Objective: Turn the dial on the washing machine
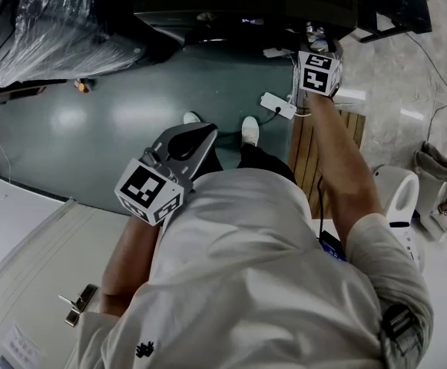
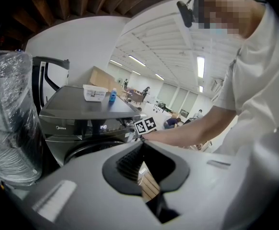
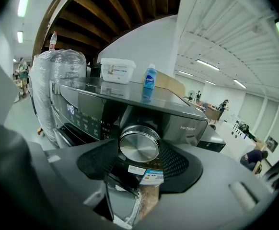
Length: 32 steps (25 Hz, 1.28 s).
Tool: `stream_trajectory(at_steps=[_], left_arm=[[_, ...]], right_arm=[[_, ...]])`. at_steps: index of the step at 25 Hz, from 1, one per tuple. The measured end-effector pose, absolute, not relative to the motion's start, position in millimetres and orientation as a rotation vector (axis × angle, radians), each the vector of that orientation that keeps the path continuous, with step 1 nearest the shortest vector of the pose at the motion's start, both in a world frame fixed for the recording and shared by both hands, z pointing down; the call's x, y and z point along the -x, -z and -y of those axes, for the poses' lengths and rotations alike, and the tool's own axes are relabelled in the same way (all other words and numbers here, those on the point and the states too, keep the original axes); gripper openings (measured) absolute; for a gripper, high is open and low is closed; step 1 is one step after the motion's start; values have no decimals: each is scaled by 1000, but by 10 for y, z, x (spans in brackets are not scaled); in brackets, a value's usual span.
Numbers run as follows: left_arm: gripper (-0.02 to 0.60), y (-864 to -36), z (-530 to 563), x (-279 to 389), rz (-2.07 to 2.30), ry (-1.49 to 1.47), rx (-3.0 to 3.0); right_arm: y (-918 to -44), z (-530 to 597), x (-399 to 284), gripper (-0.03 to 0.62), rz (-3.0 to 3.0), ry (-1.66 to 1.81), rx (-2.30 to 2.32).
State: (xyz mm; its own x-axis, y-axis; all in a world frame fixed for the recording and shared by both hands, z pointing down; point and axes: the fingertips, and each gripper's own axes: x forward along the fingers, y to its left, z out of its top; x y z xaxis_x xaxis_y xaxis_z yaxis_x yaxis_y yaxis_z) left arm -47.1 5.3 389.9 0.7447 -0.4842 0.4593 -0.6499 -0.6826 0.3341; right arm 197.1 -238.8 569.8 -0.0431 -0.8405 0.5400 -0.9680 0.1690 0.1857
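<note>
My right tongs [image 3: 139, 152] are out at the far washer [image 3: 187, 123], their two jaws closed on its one round metal dial [image 3: 139, 144], a ribbed pad against each side. The dial sits on the front panel, right of the one lit display [image 3: 70, 109]. Two small labels [image 3: 144, 174] are stuck just below it.

On the washer's top stand two things: one white tub [image 3: 118, 70] and, to its right, one blue bottle [image 3: 150, 76], close together but apart. Left of the washer is one bundle [image 3: 58, 73] wrapped in clear plastic.

My left tongs [image 2: 142, 152] are held near my chest, well short of the washer. Their jaws are drawn together with nothing between them.

In the head view my two shoes [image 1: 250, 129] stand on the green floor [image 1: 93, 121] before the washer. One white power strip [image 1: 277, 104] lies just beyond the right shoe, with wooden slats [image 1: 306, 156] to its right.
</note>
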Motion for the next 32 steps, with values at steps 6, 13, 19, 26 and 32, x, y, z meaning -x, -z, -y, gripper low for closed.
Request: stream_trajectory(at_steps=[6, 13, 19, 26, 32], left_arm=[[55, -3897, -42, 436, 850, -467, -2466], [55, -3873, -51, 402, 843, -480, -2478], [55, -3875, -71, 401, 841, -475, -2477], [55, -3884, -73, 387, 823, -471, -2480], [55, -3900, -84, 388, 825, -467, -2473]], right_arm=[[-5663, 2373, -2022, 267, 1992, -481, -1778], [-5644, 2363, -2034, 268, 2009, -474, -1777], [-5590, 2295, -2057, 269, 2000, -332, -1694], [-5584, 2213, -1950, 268, 1976, -172, -1574], [-5751, 2218, -1955, 268, 1909, -91, -1522]])
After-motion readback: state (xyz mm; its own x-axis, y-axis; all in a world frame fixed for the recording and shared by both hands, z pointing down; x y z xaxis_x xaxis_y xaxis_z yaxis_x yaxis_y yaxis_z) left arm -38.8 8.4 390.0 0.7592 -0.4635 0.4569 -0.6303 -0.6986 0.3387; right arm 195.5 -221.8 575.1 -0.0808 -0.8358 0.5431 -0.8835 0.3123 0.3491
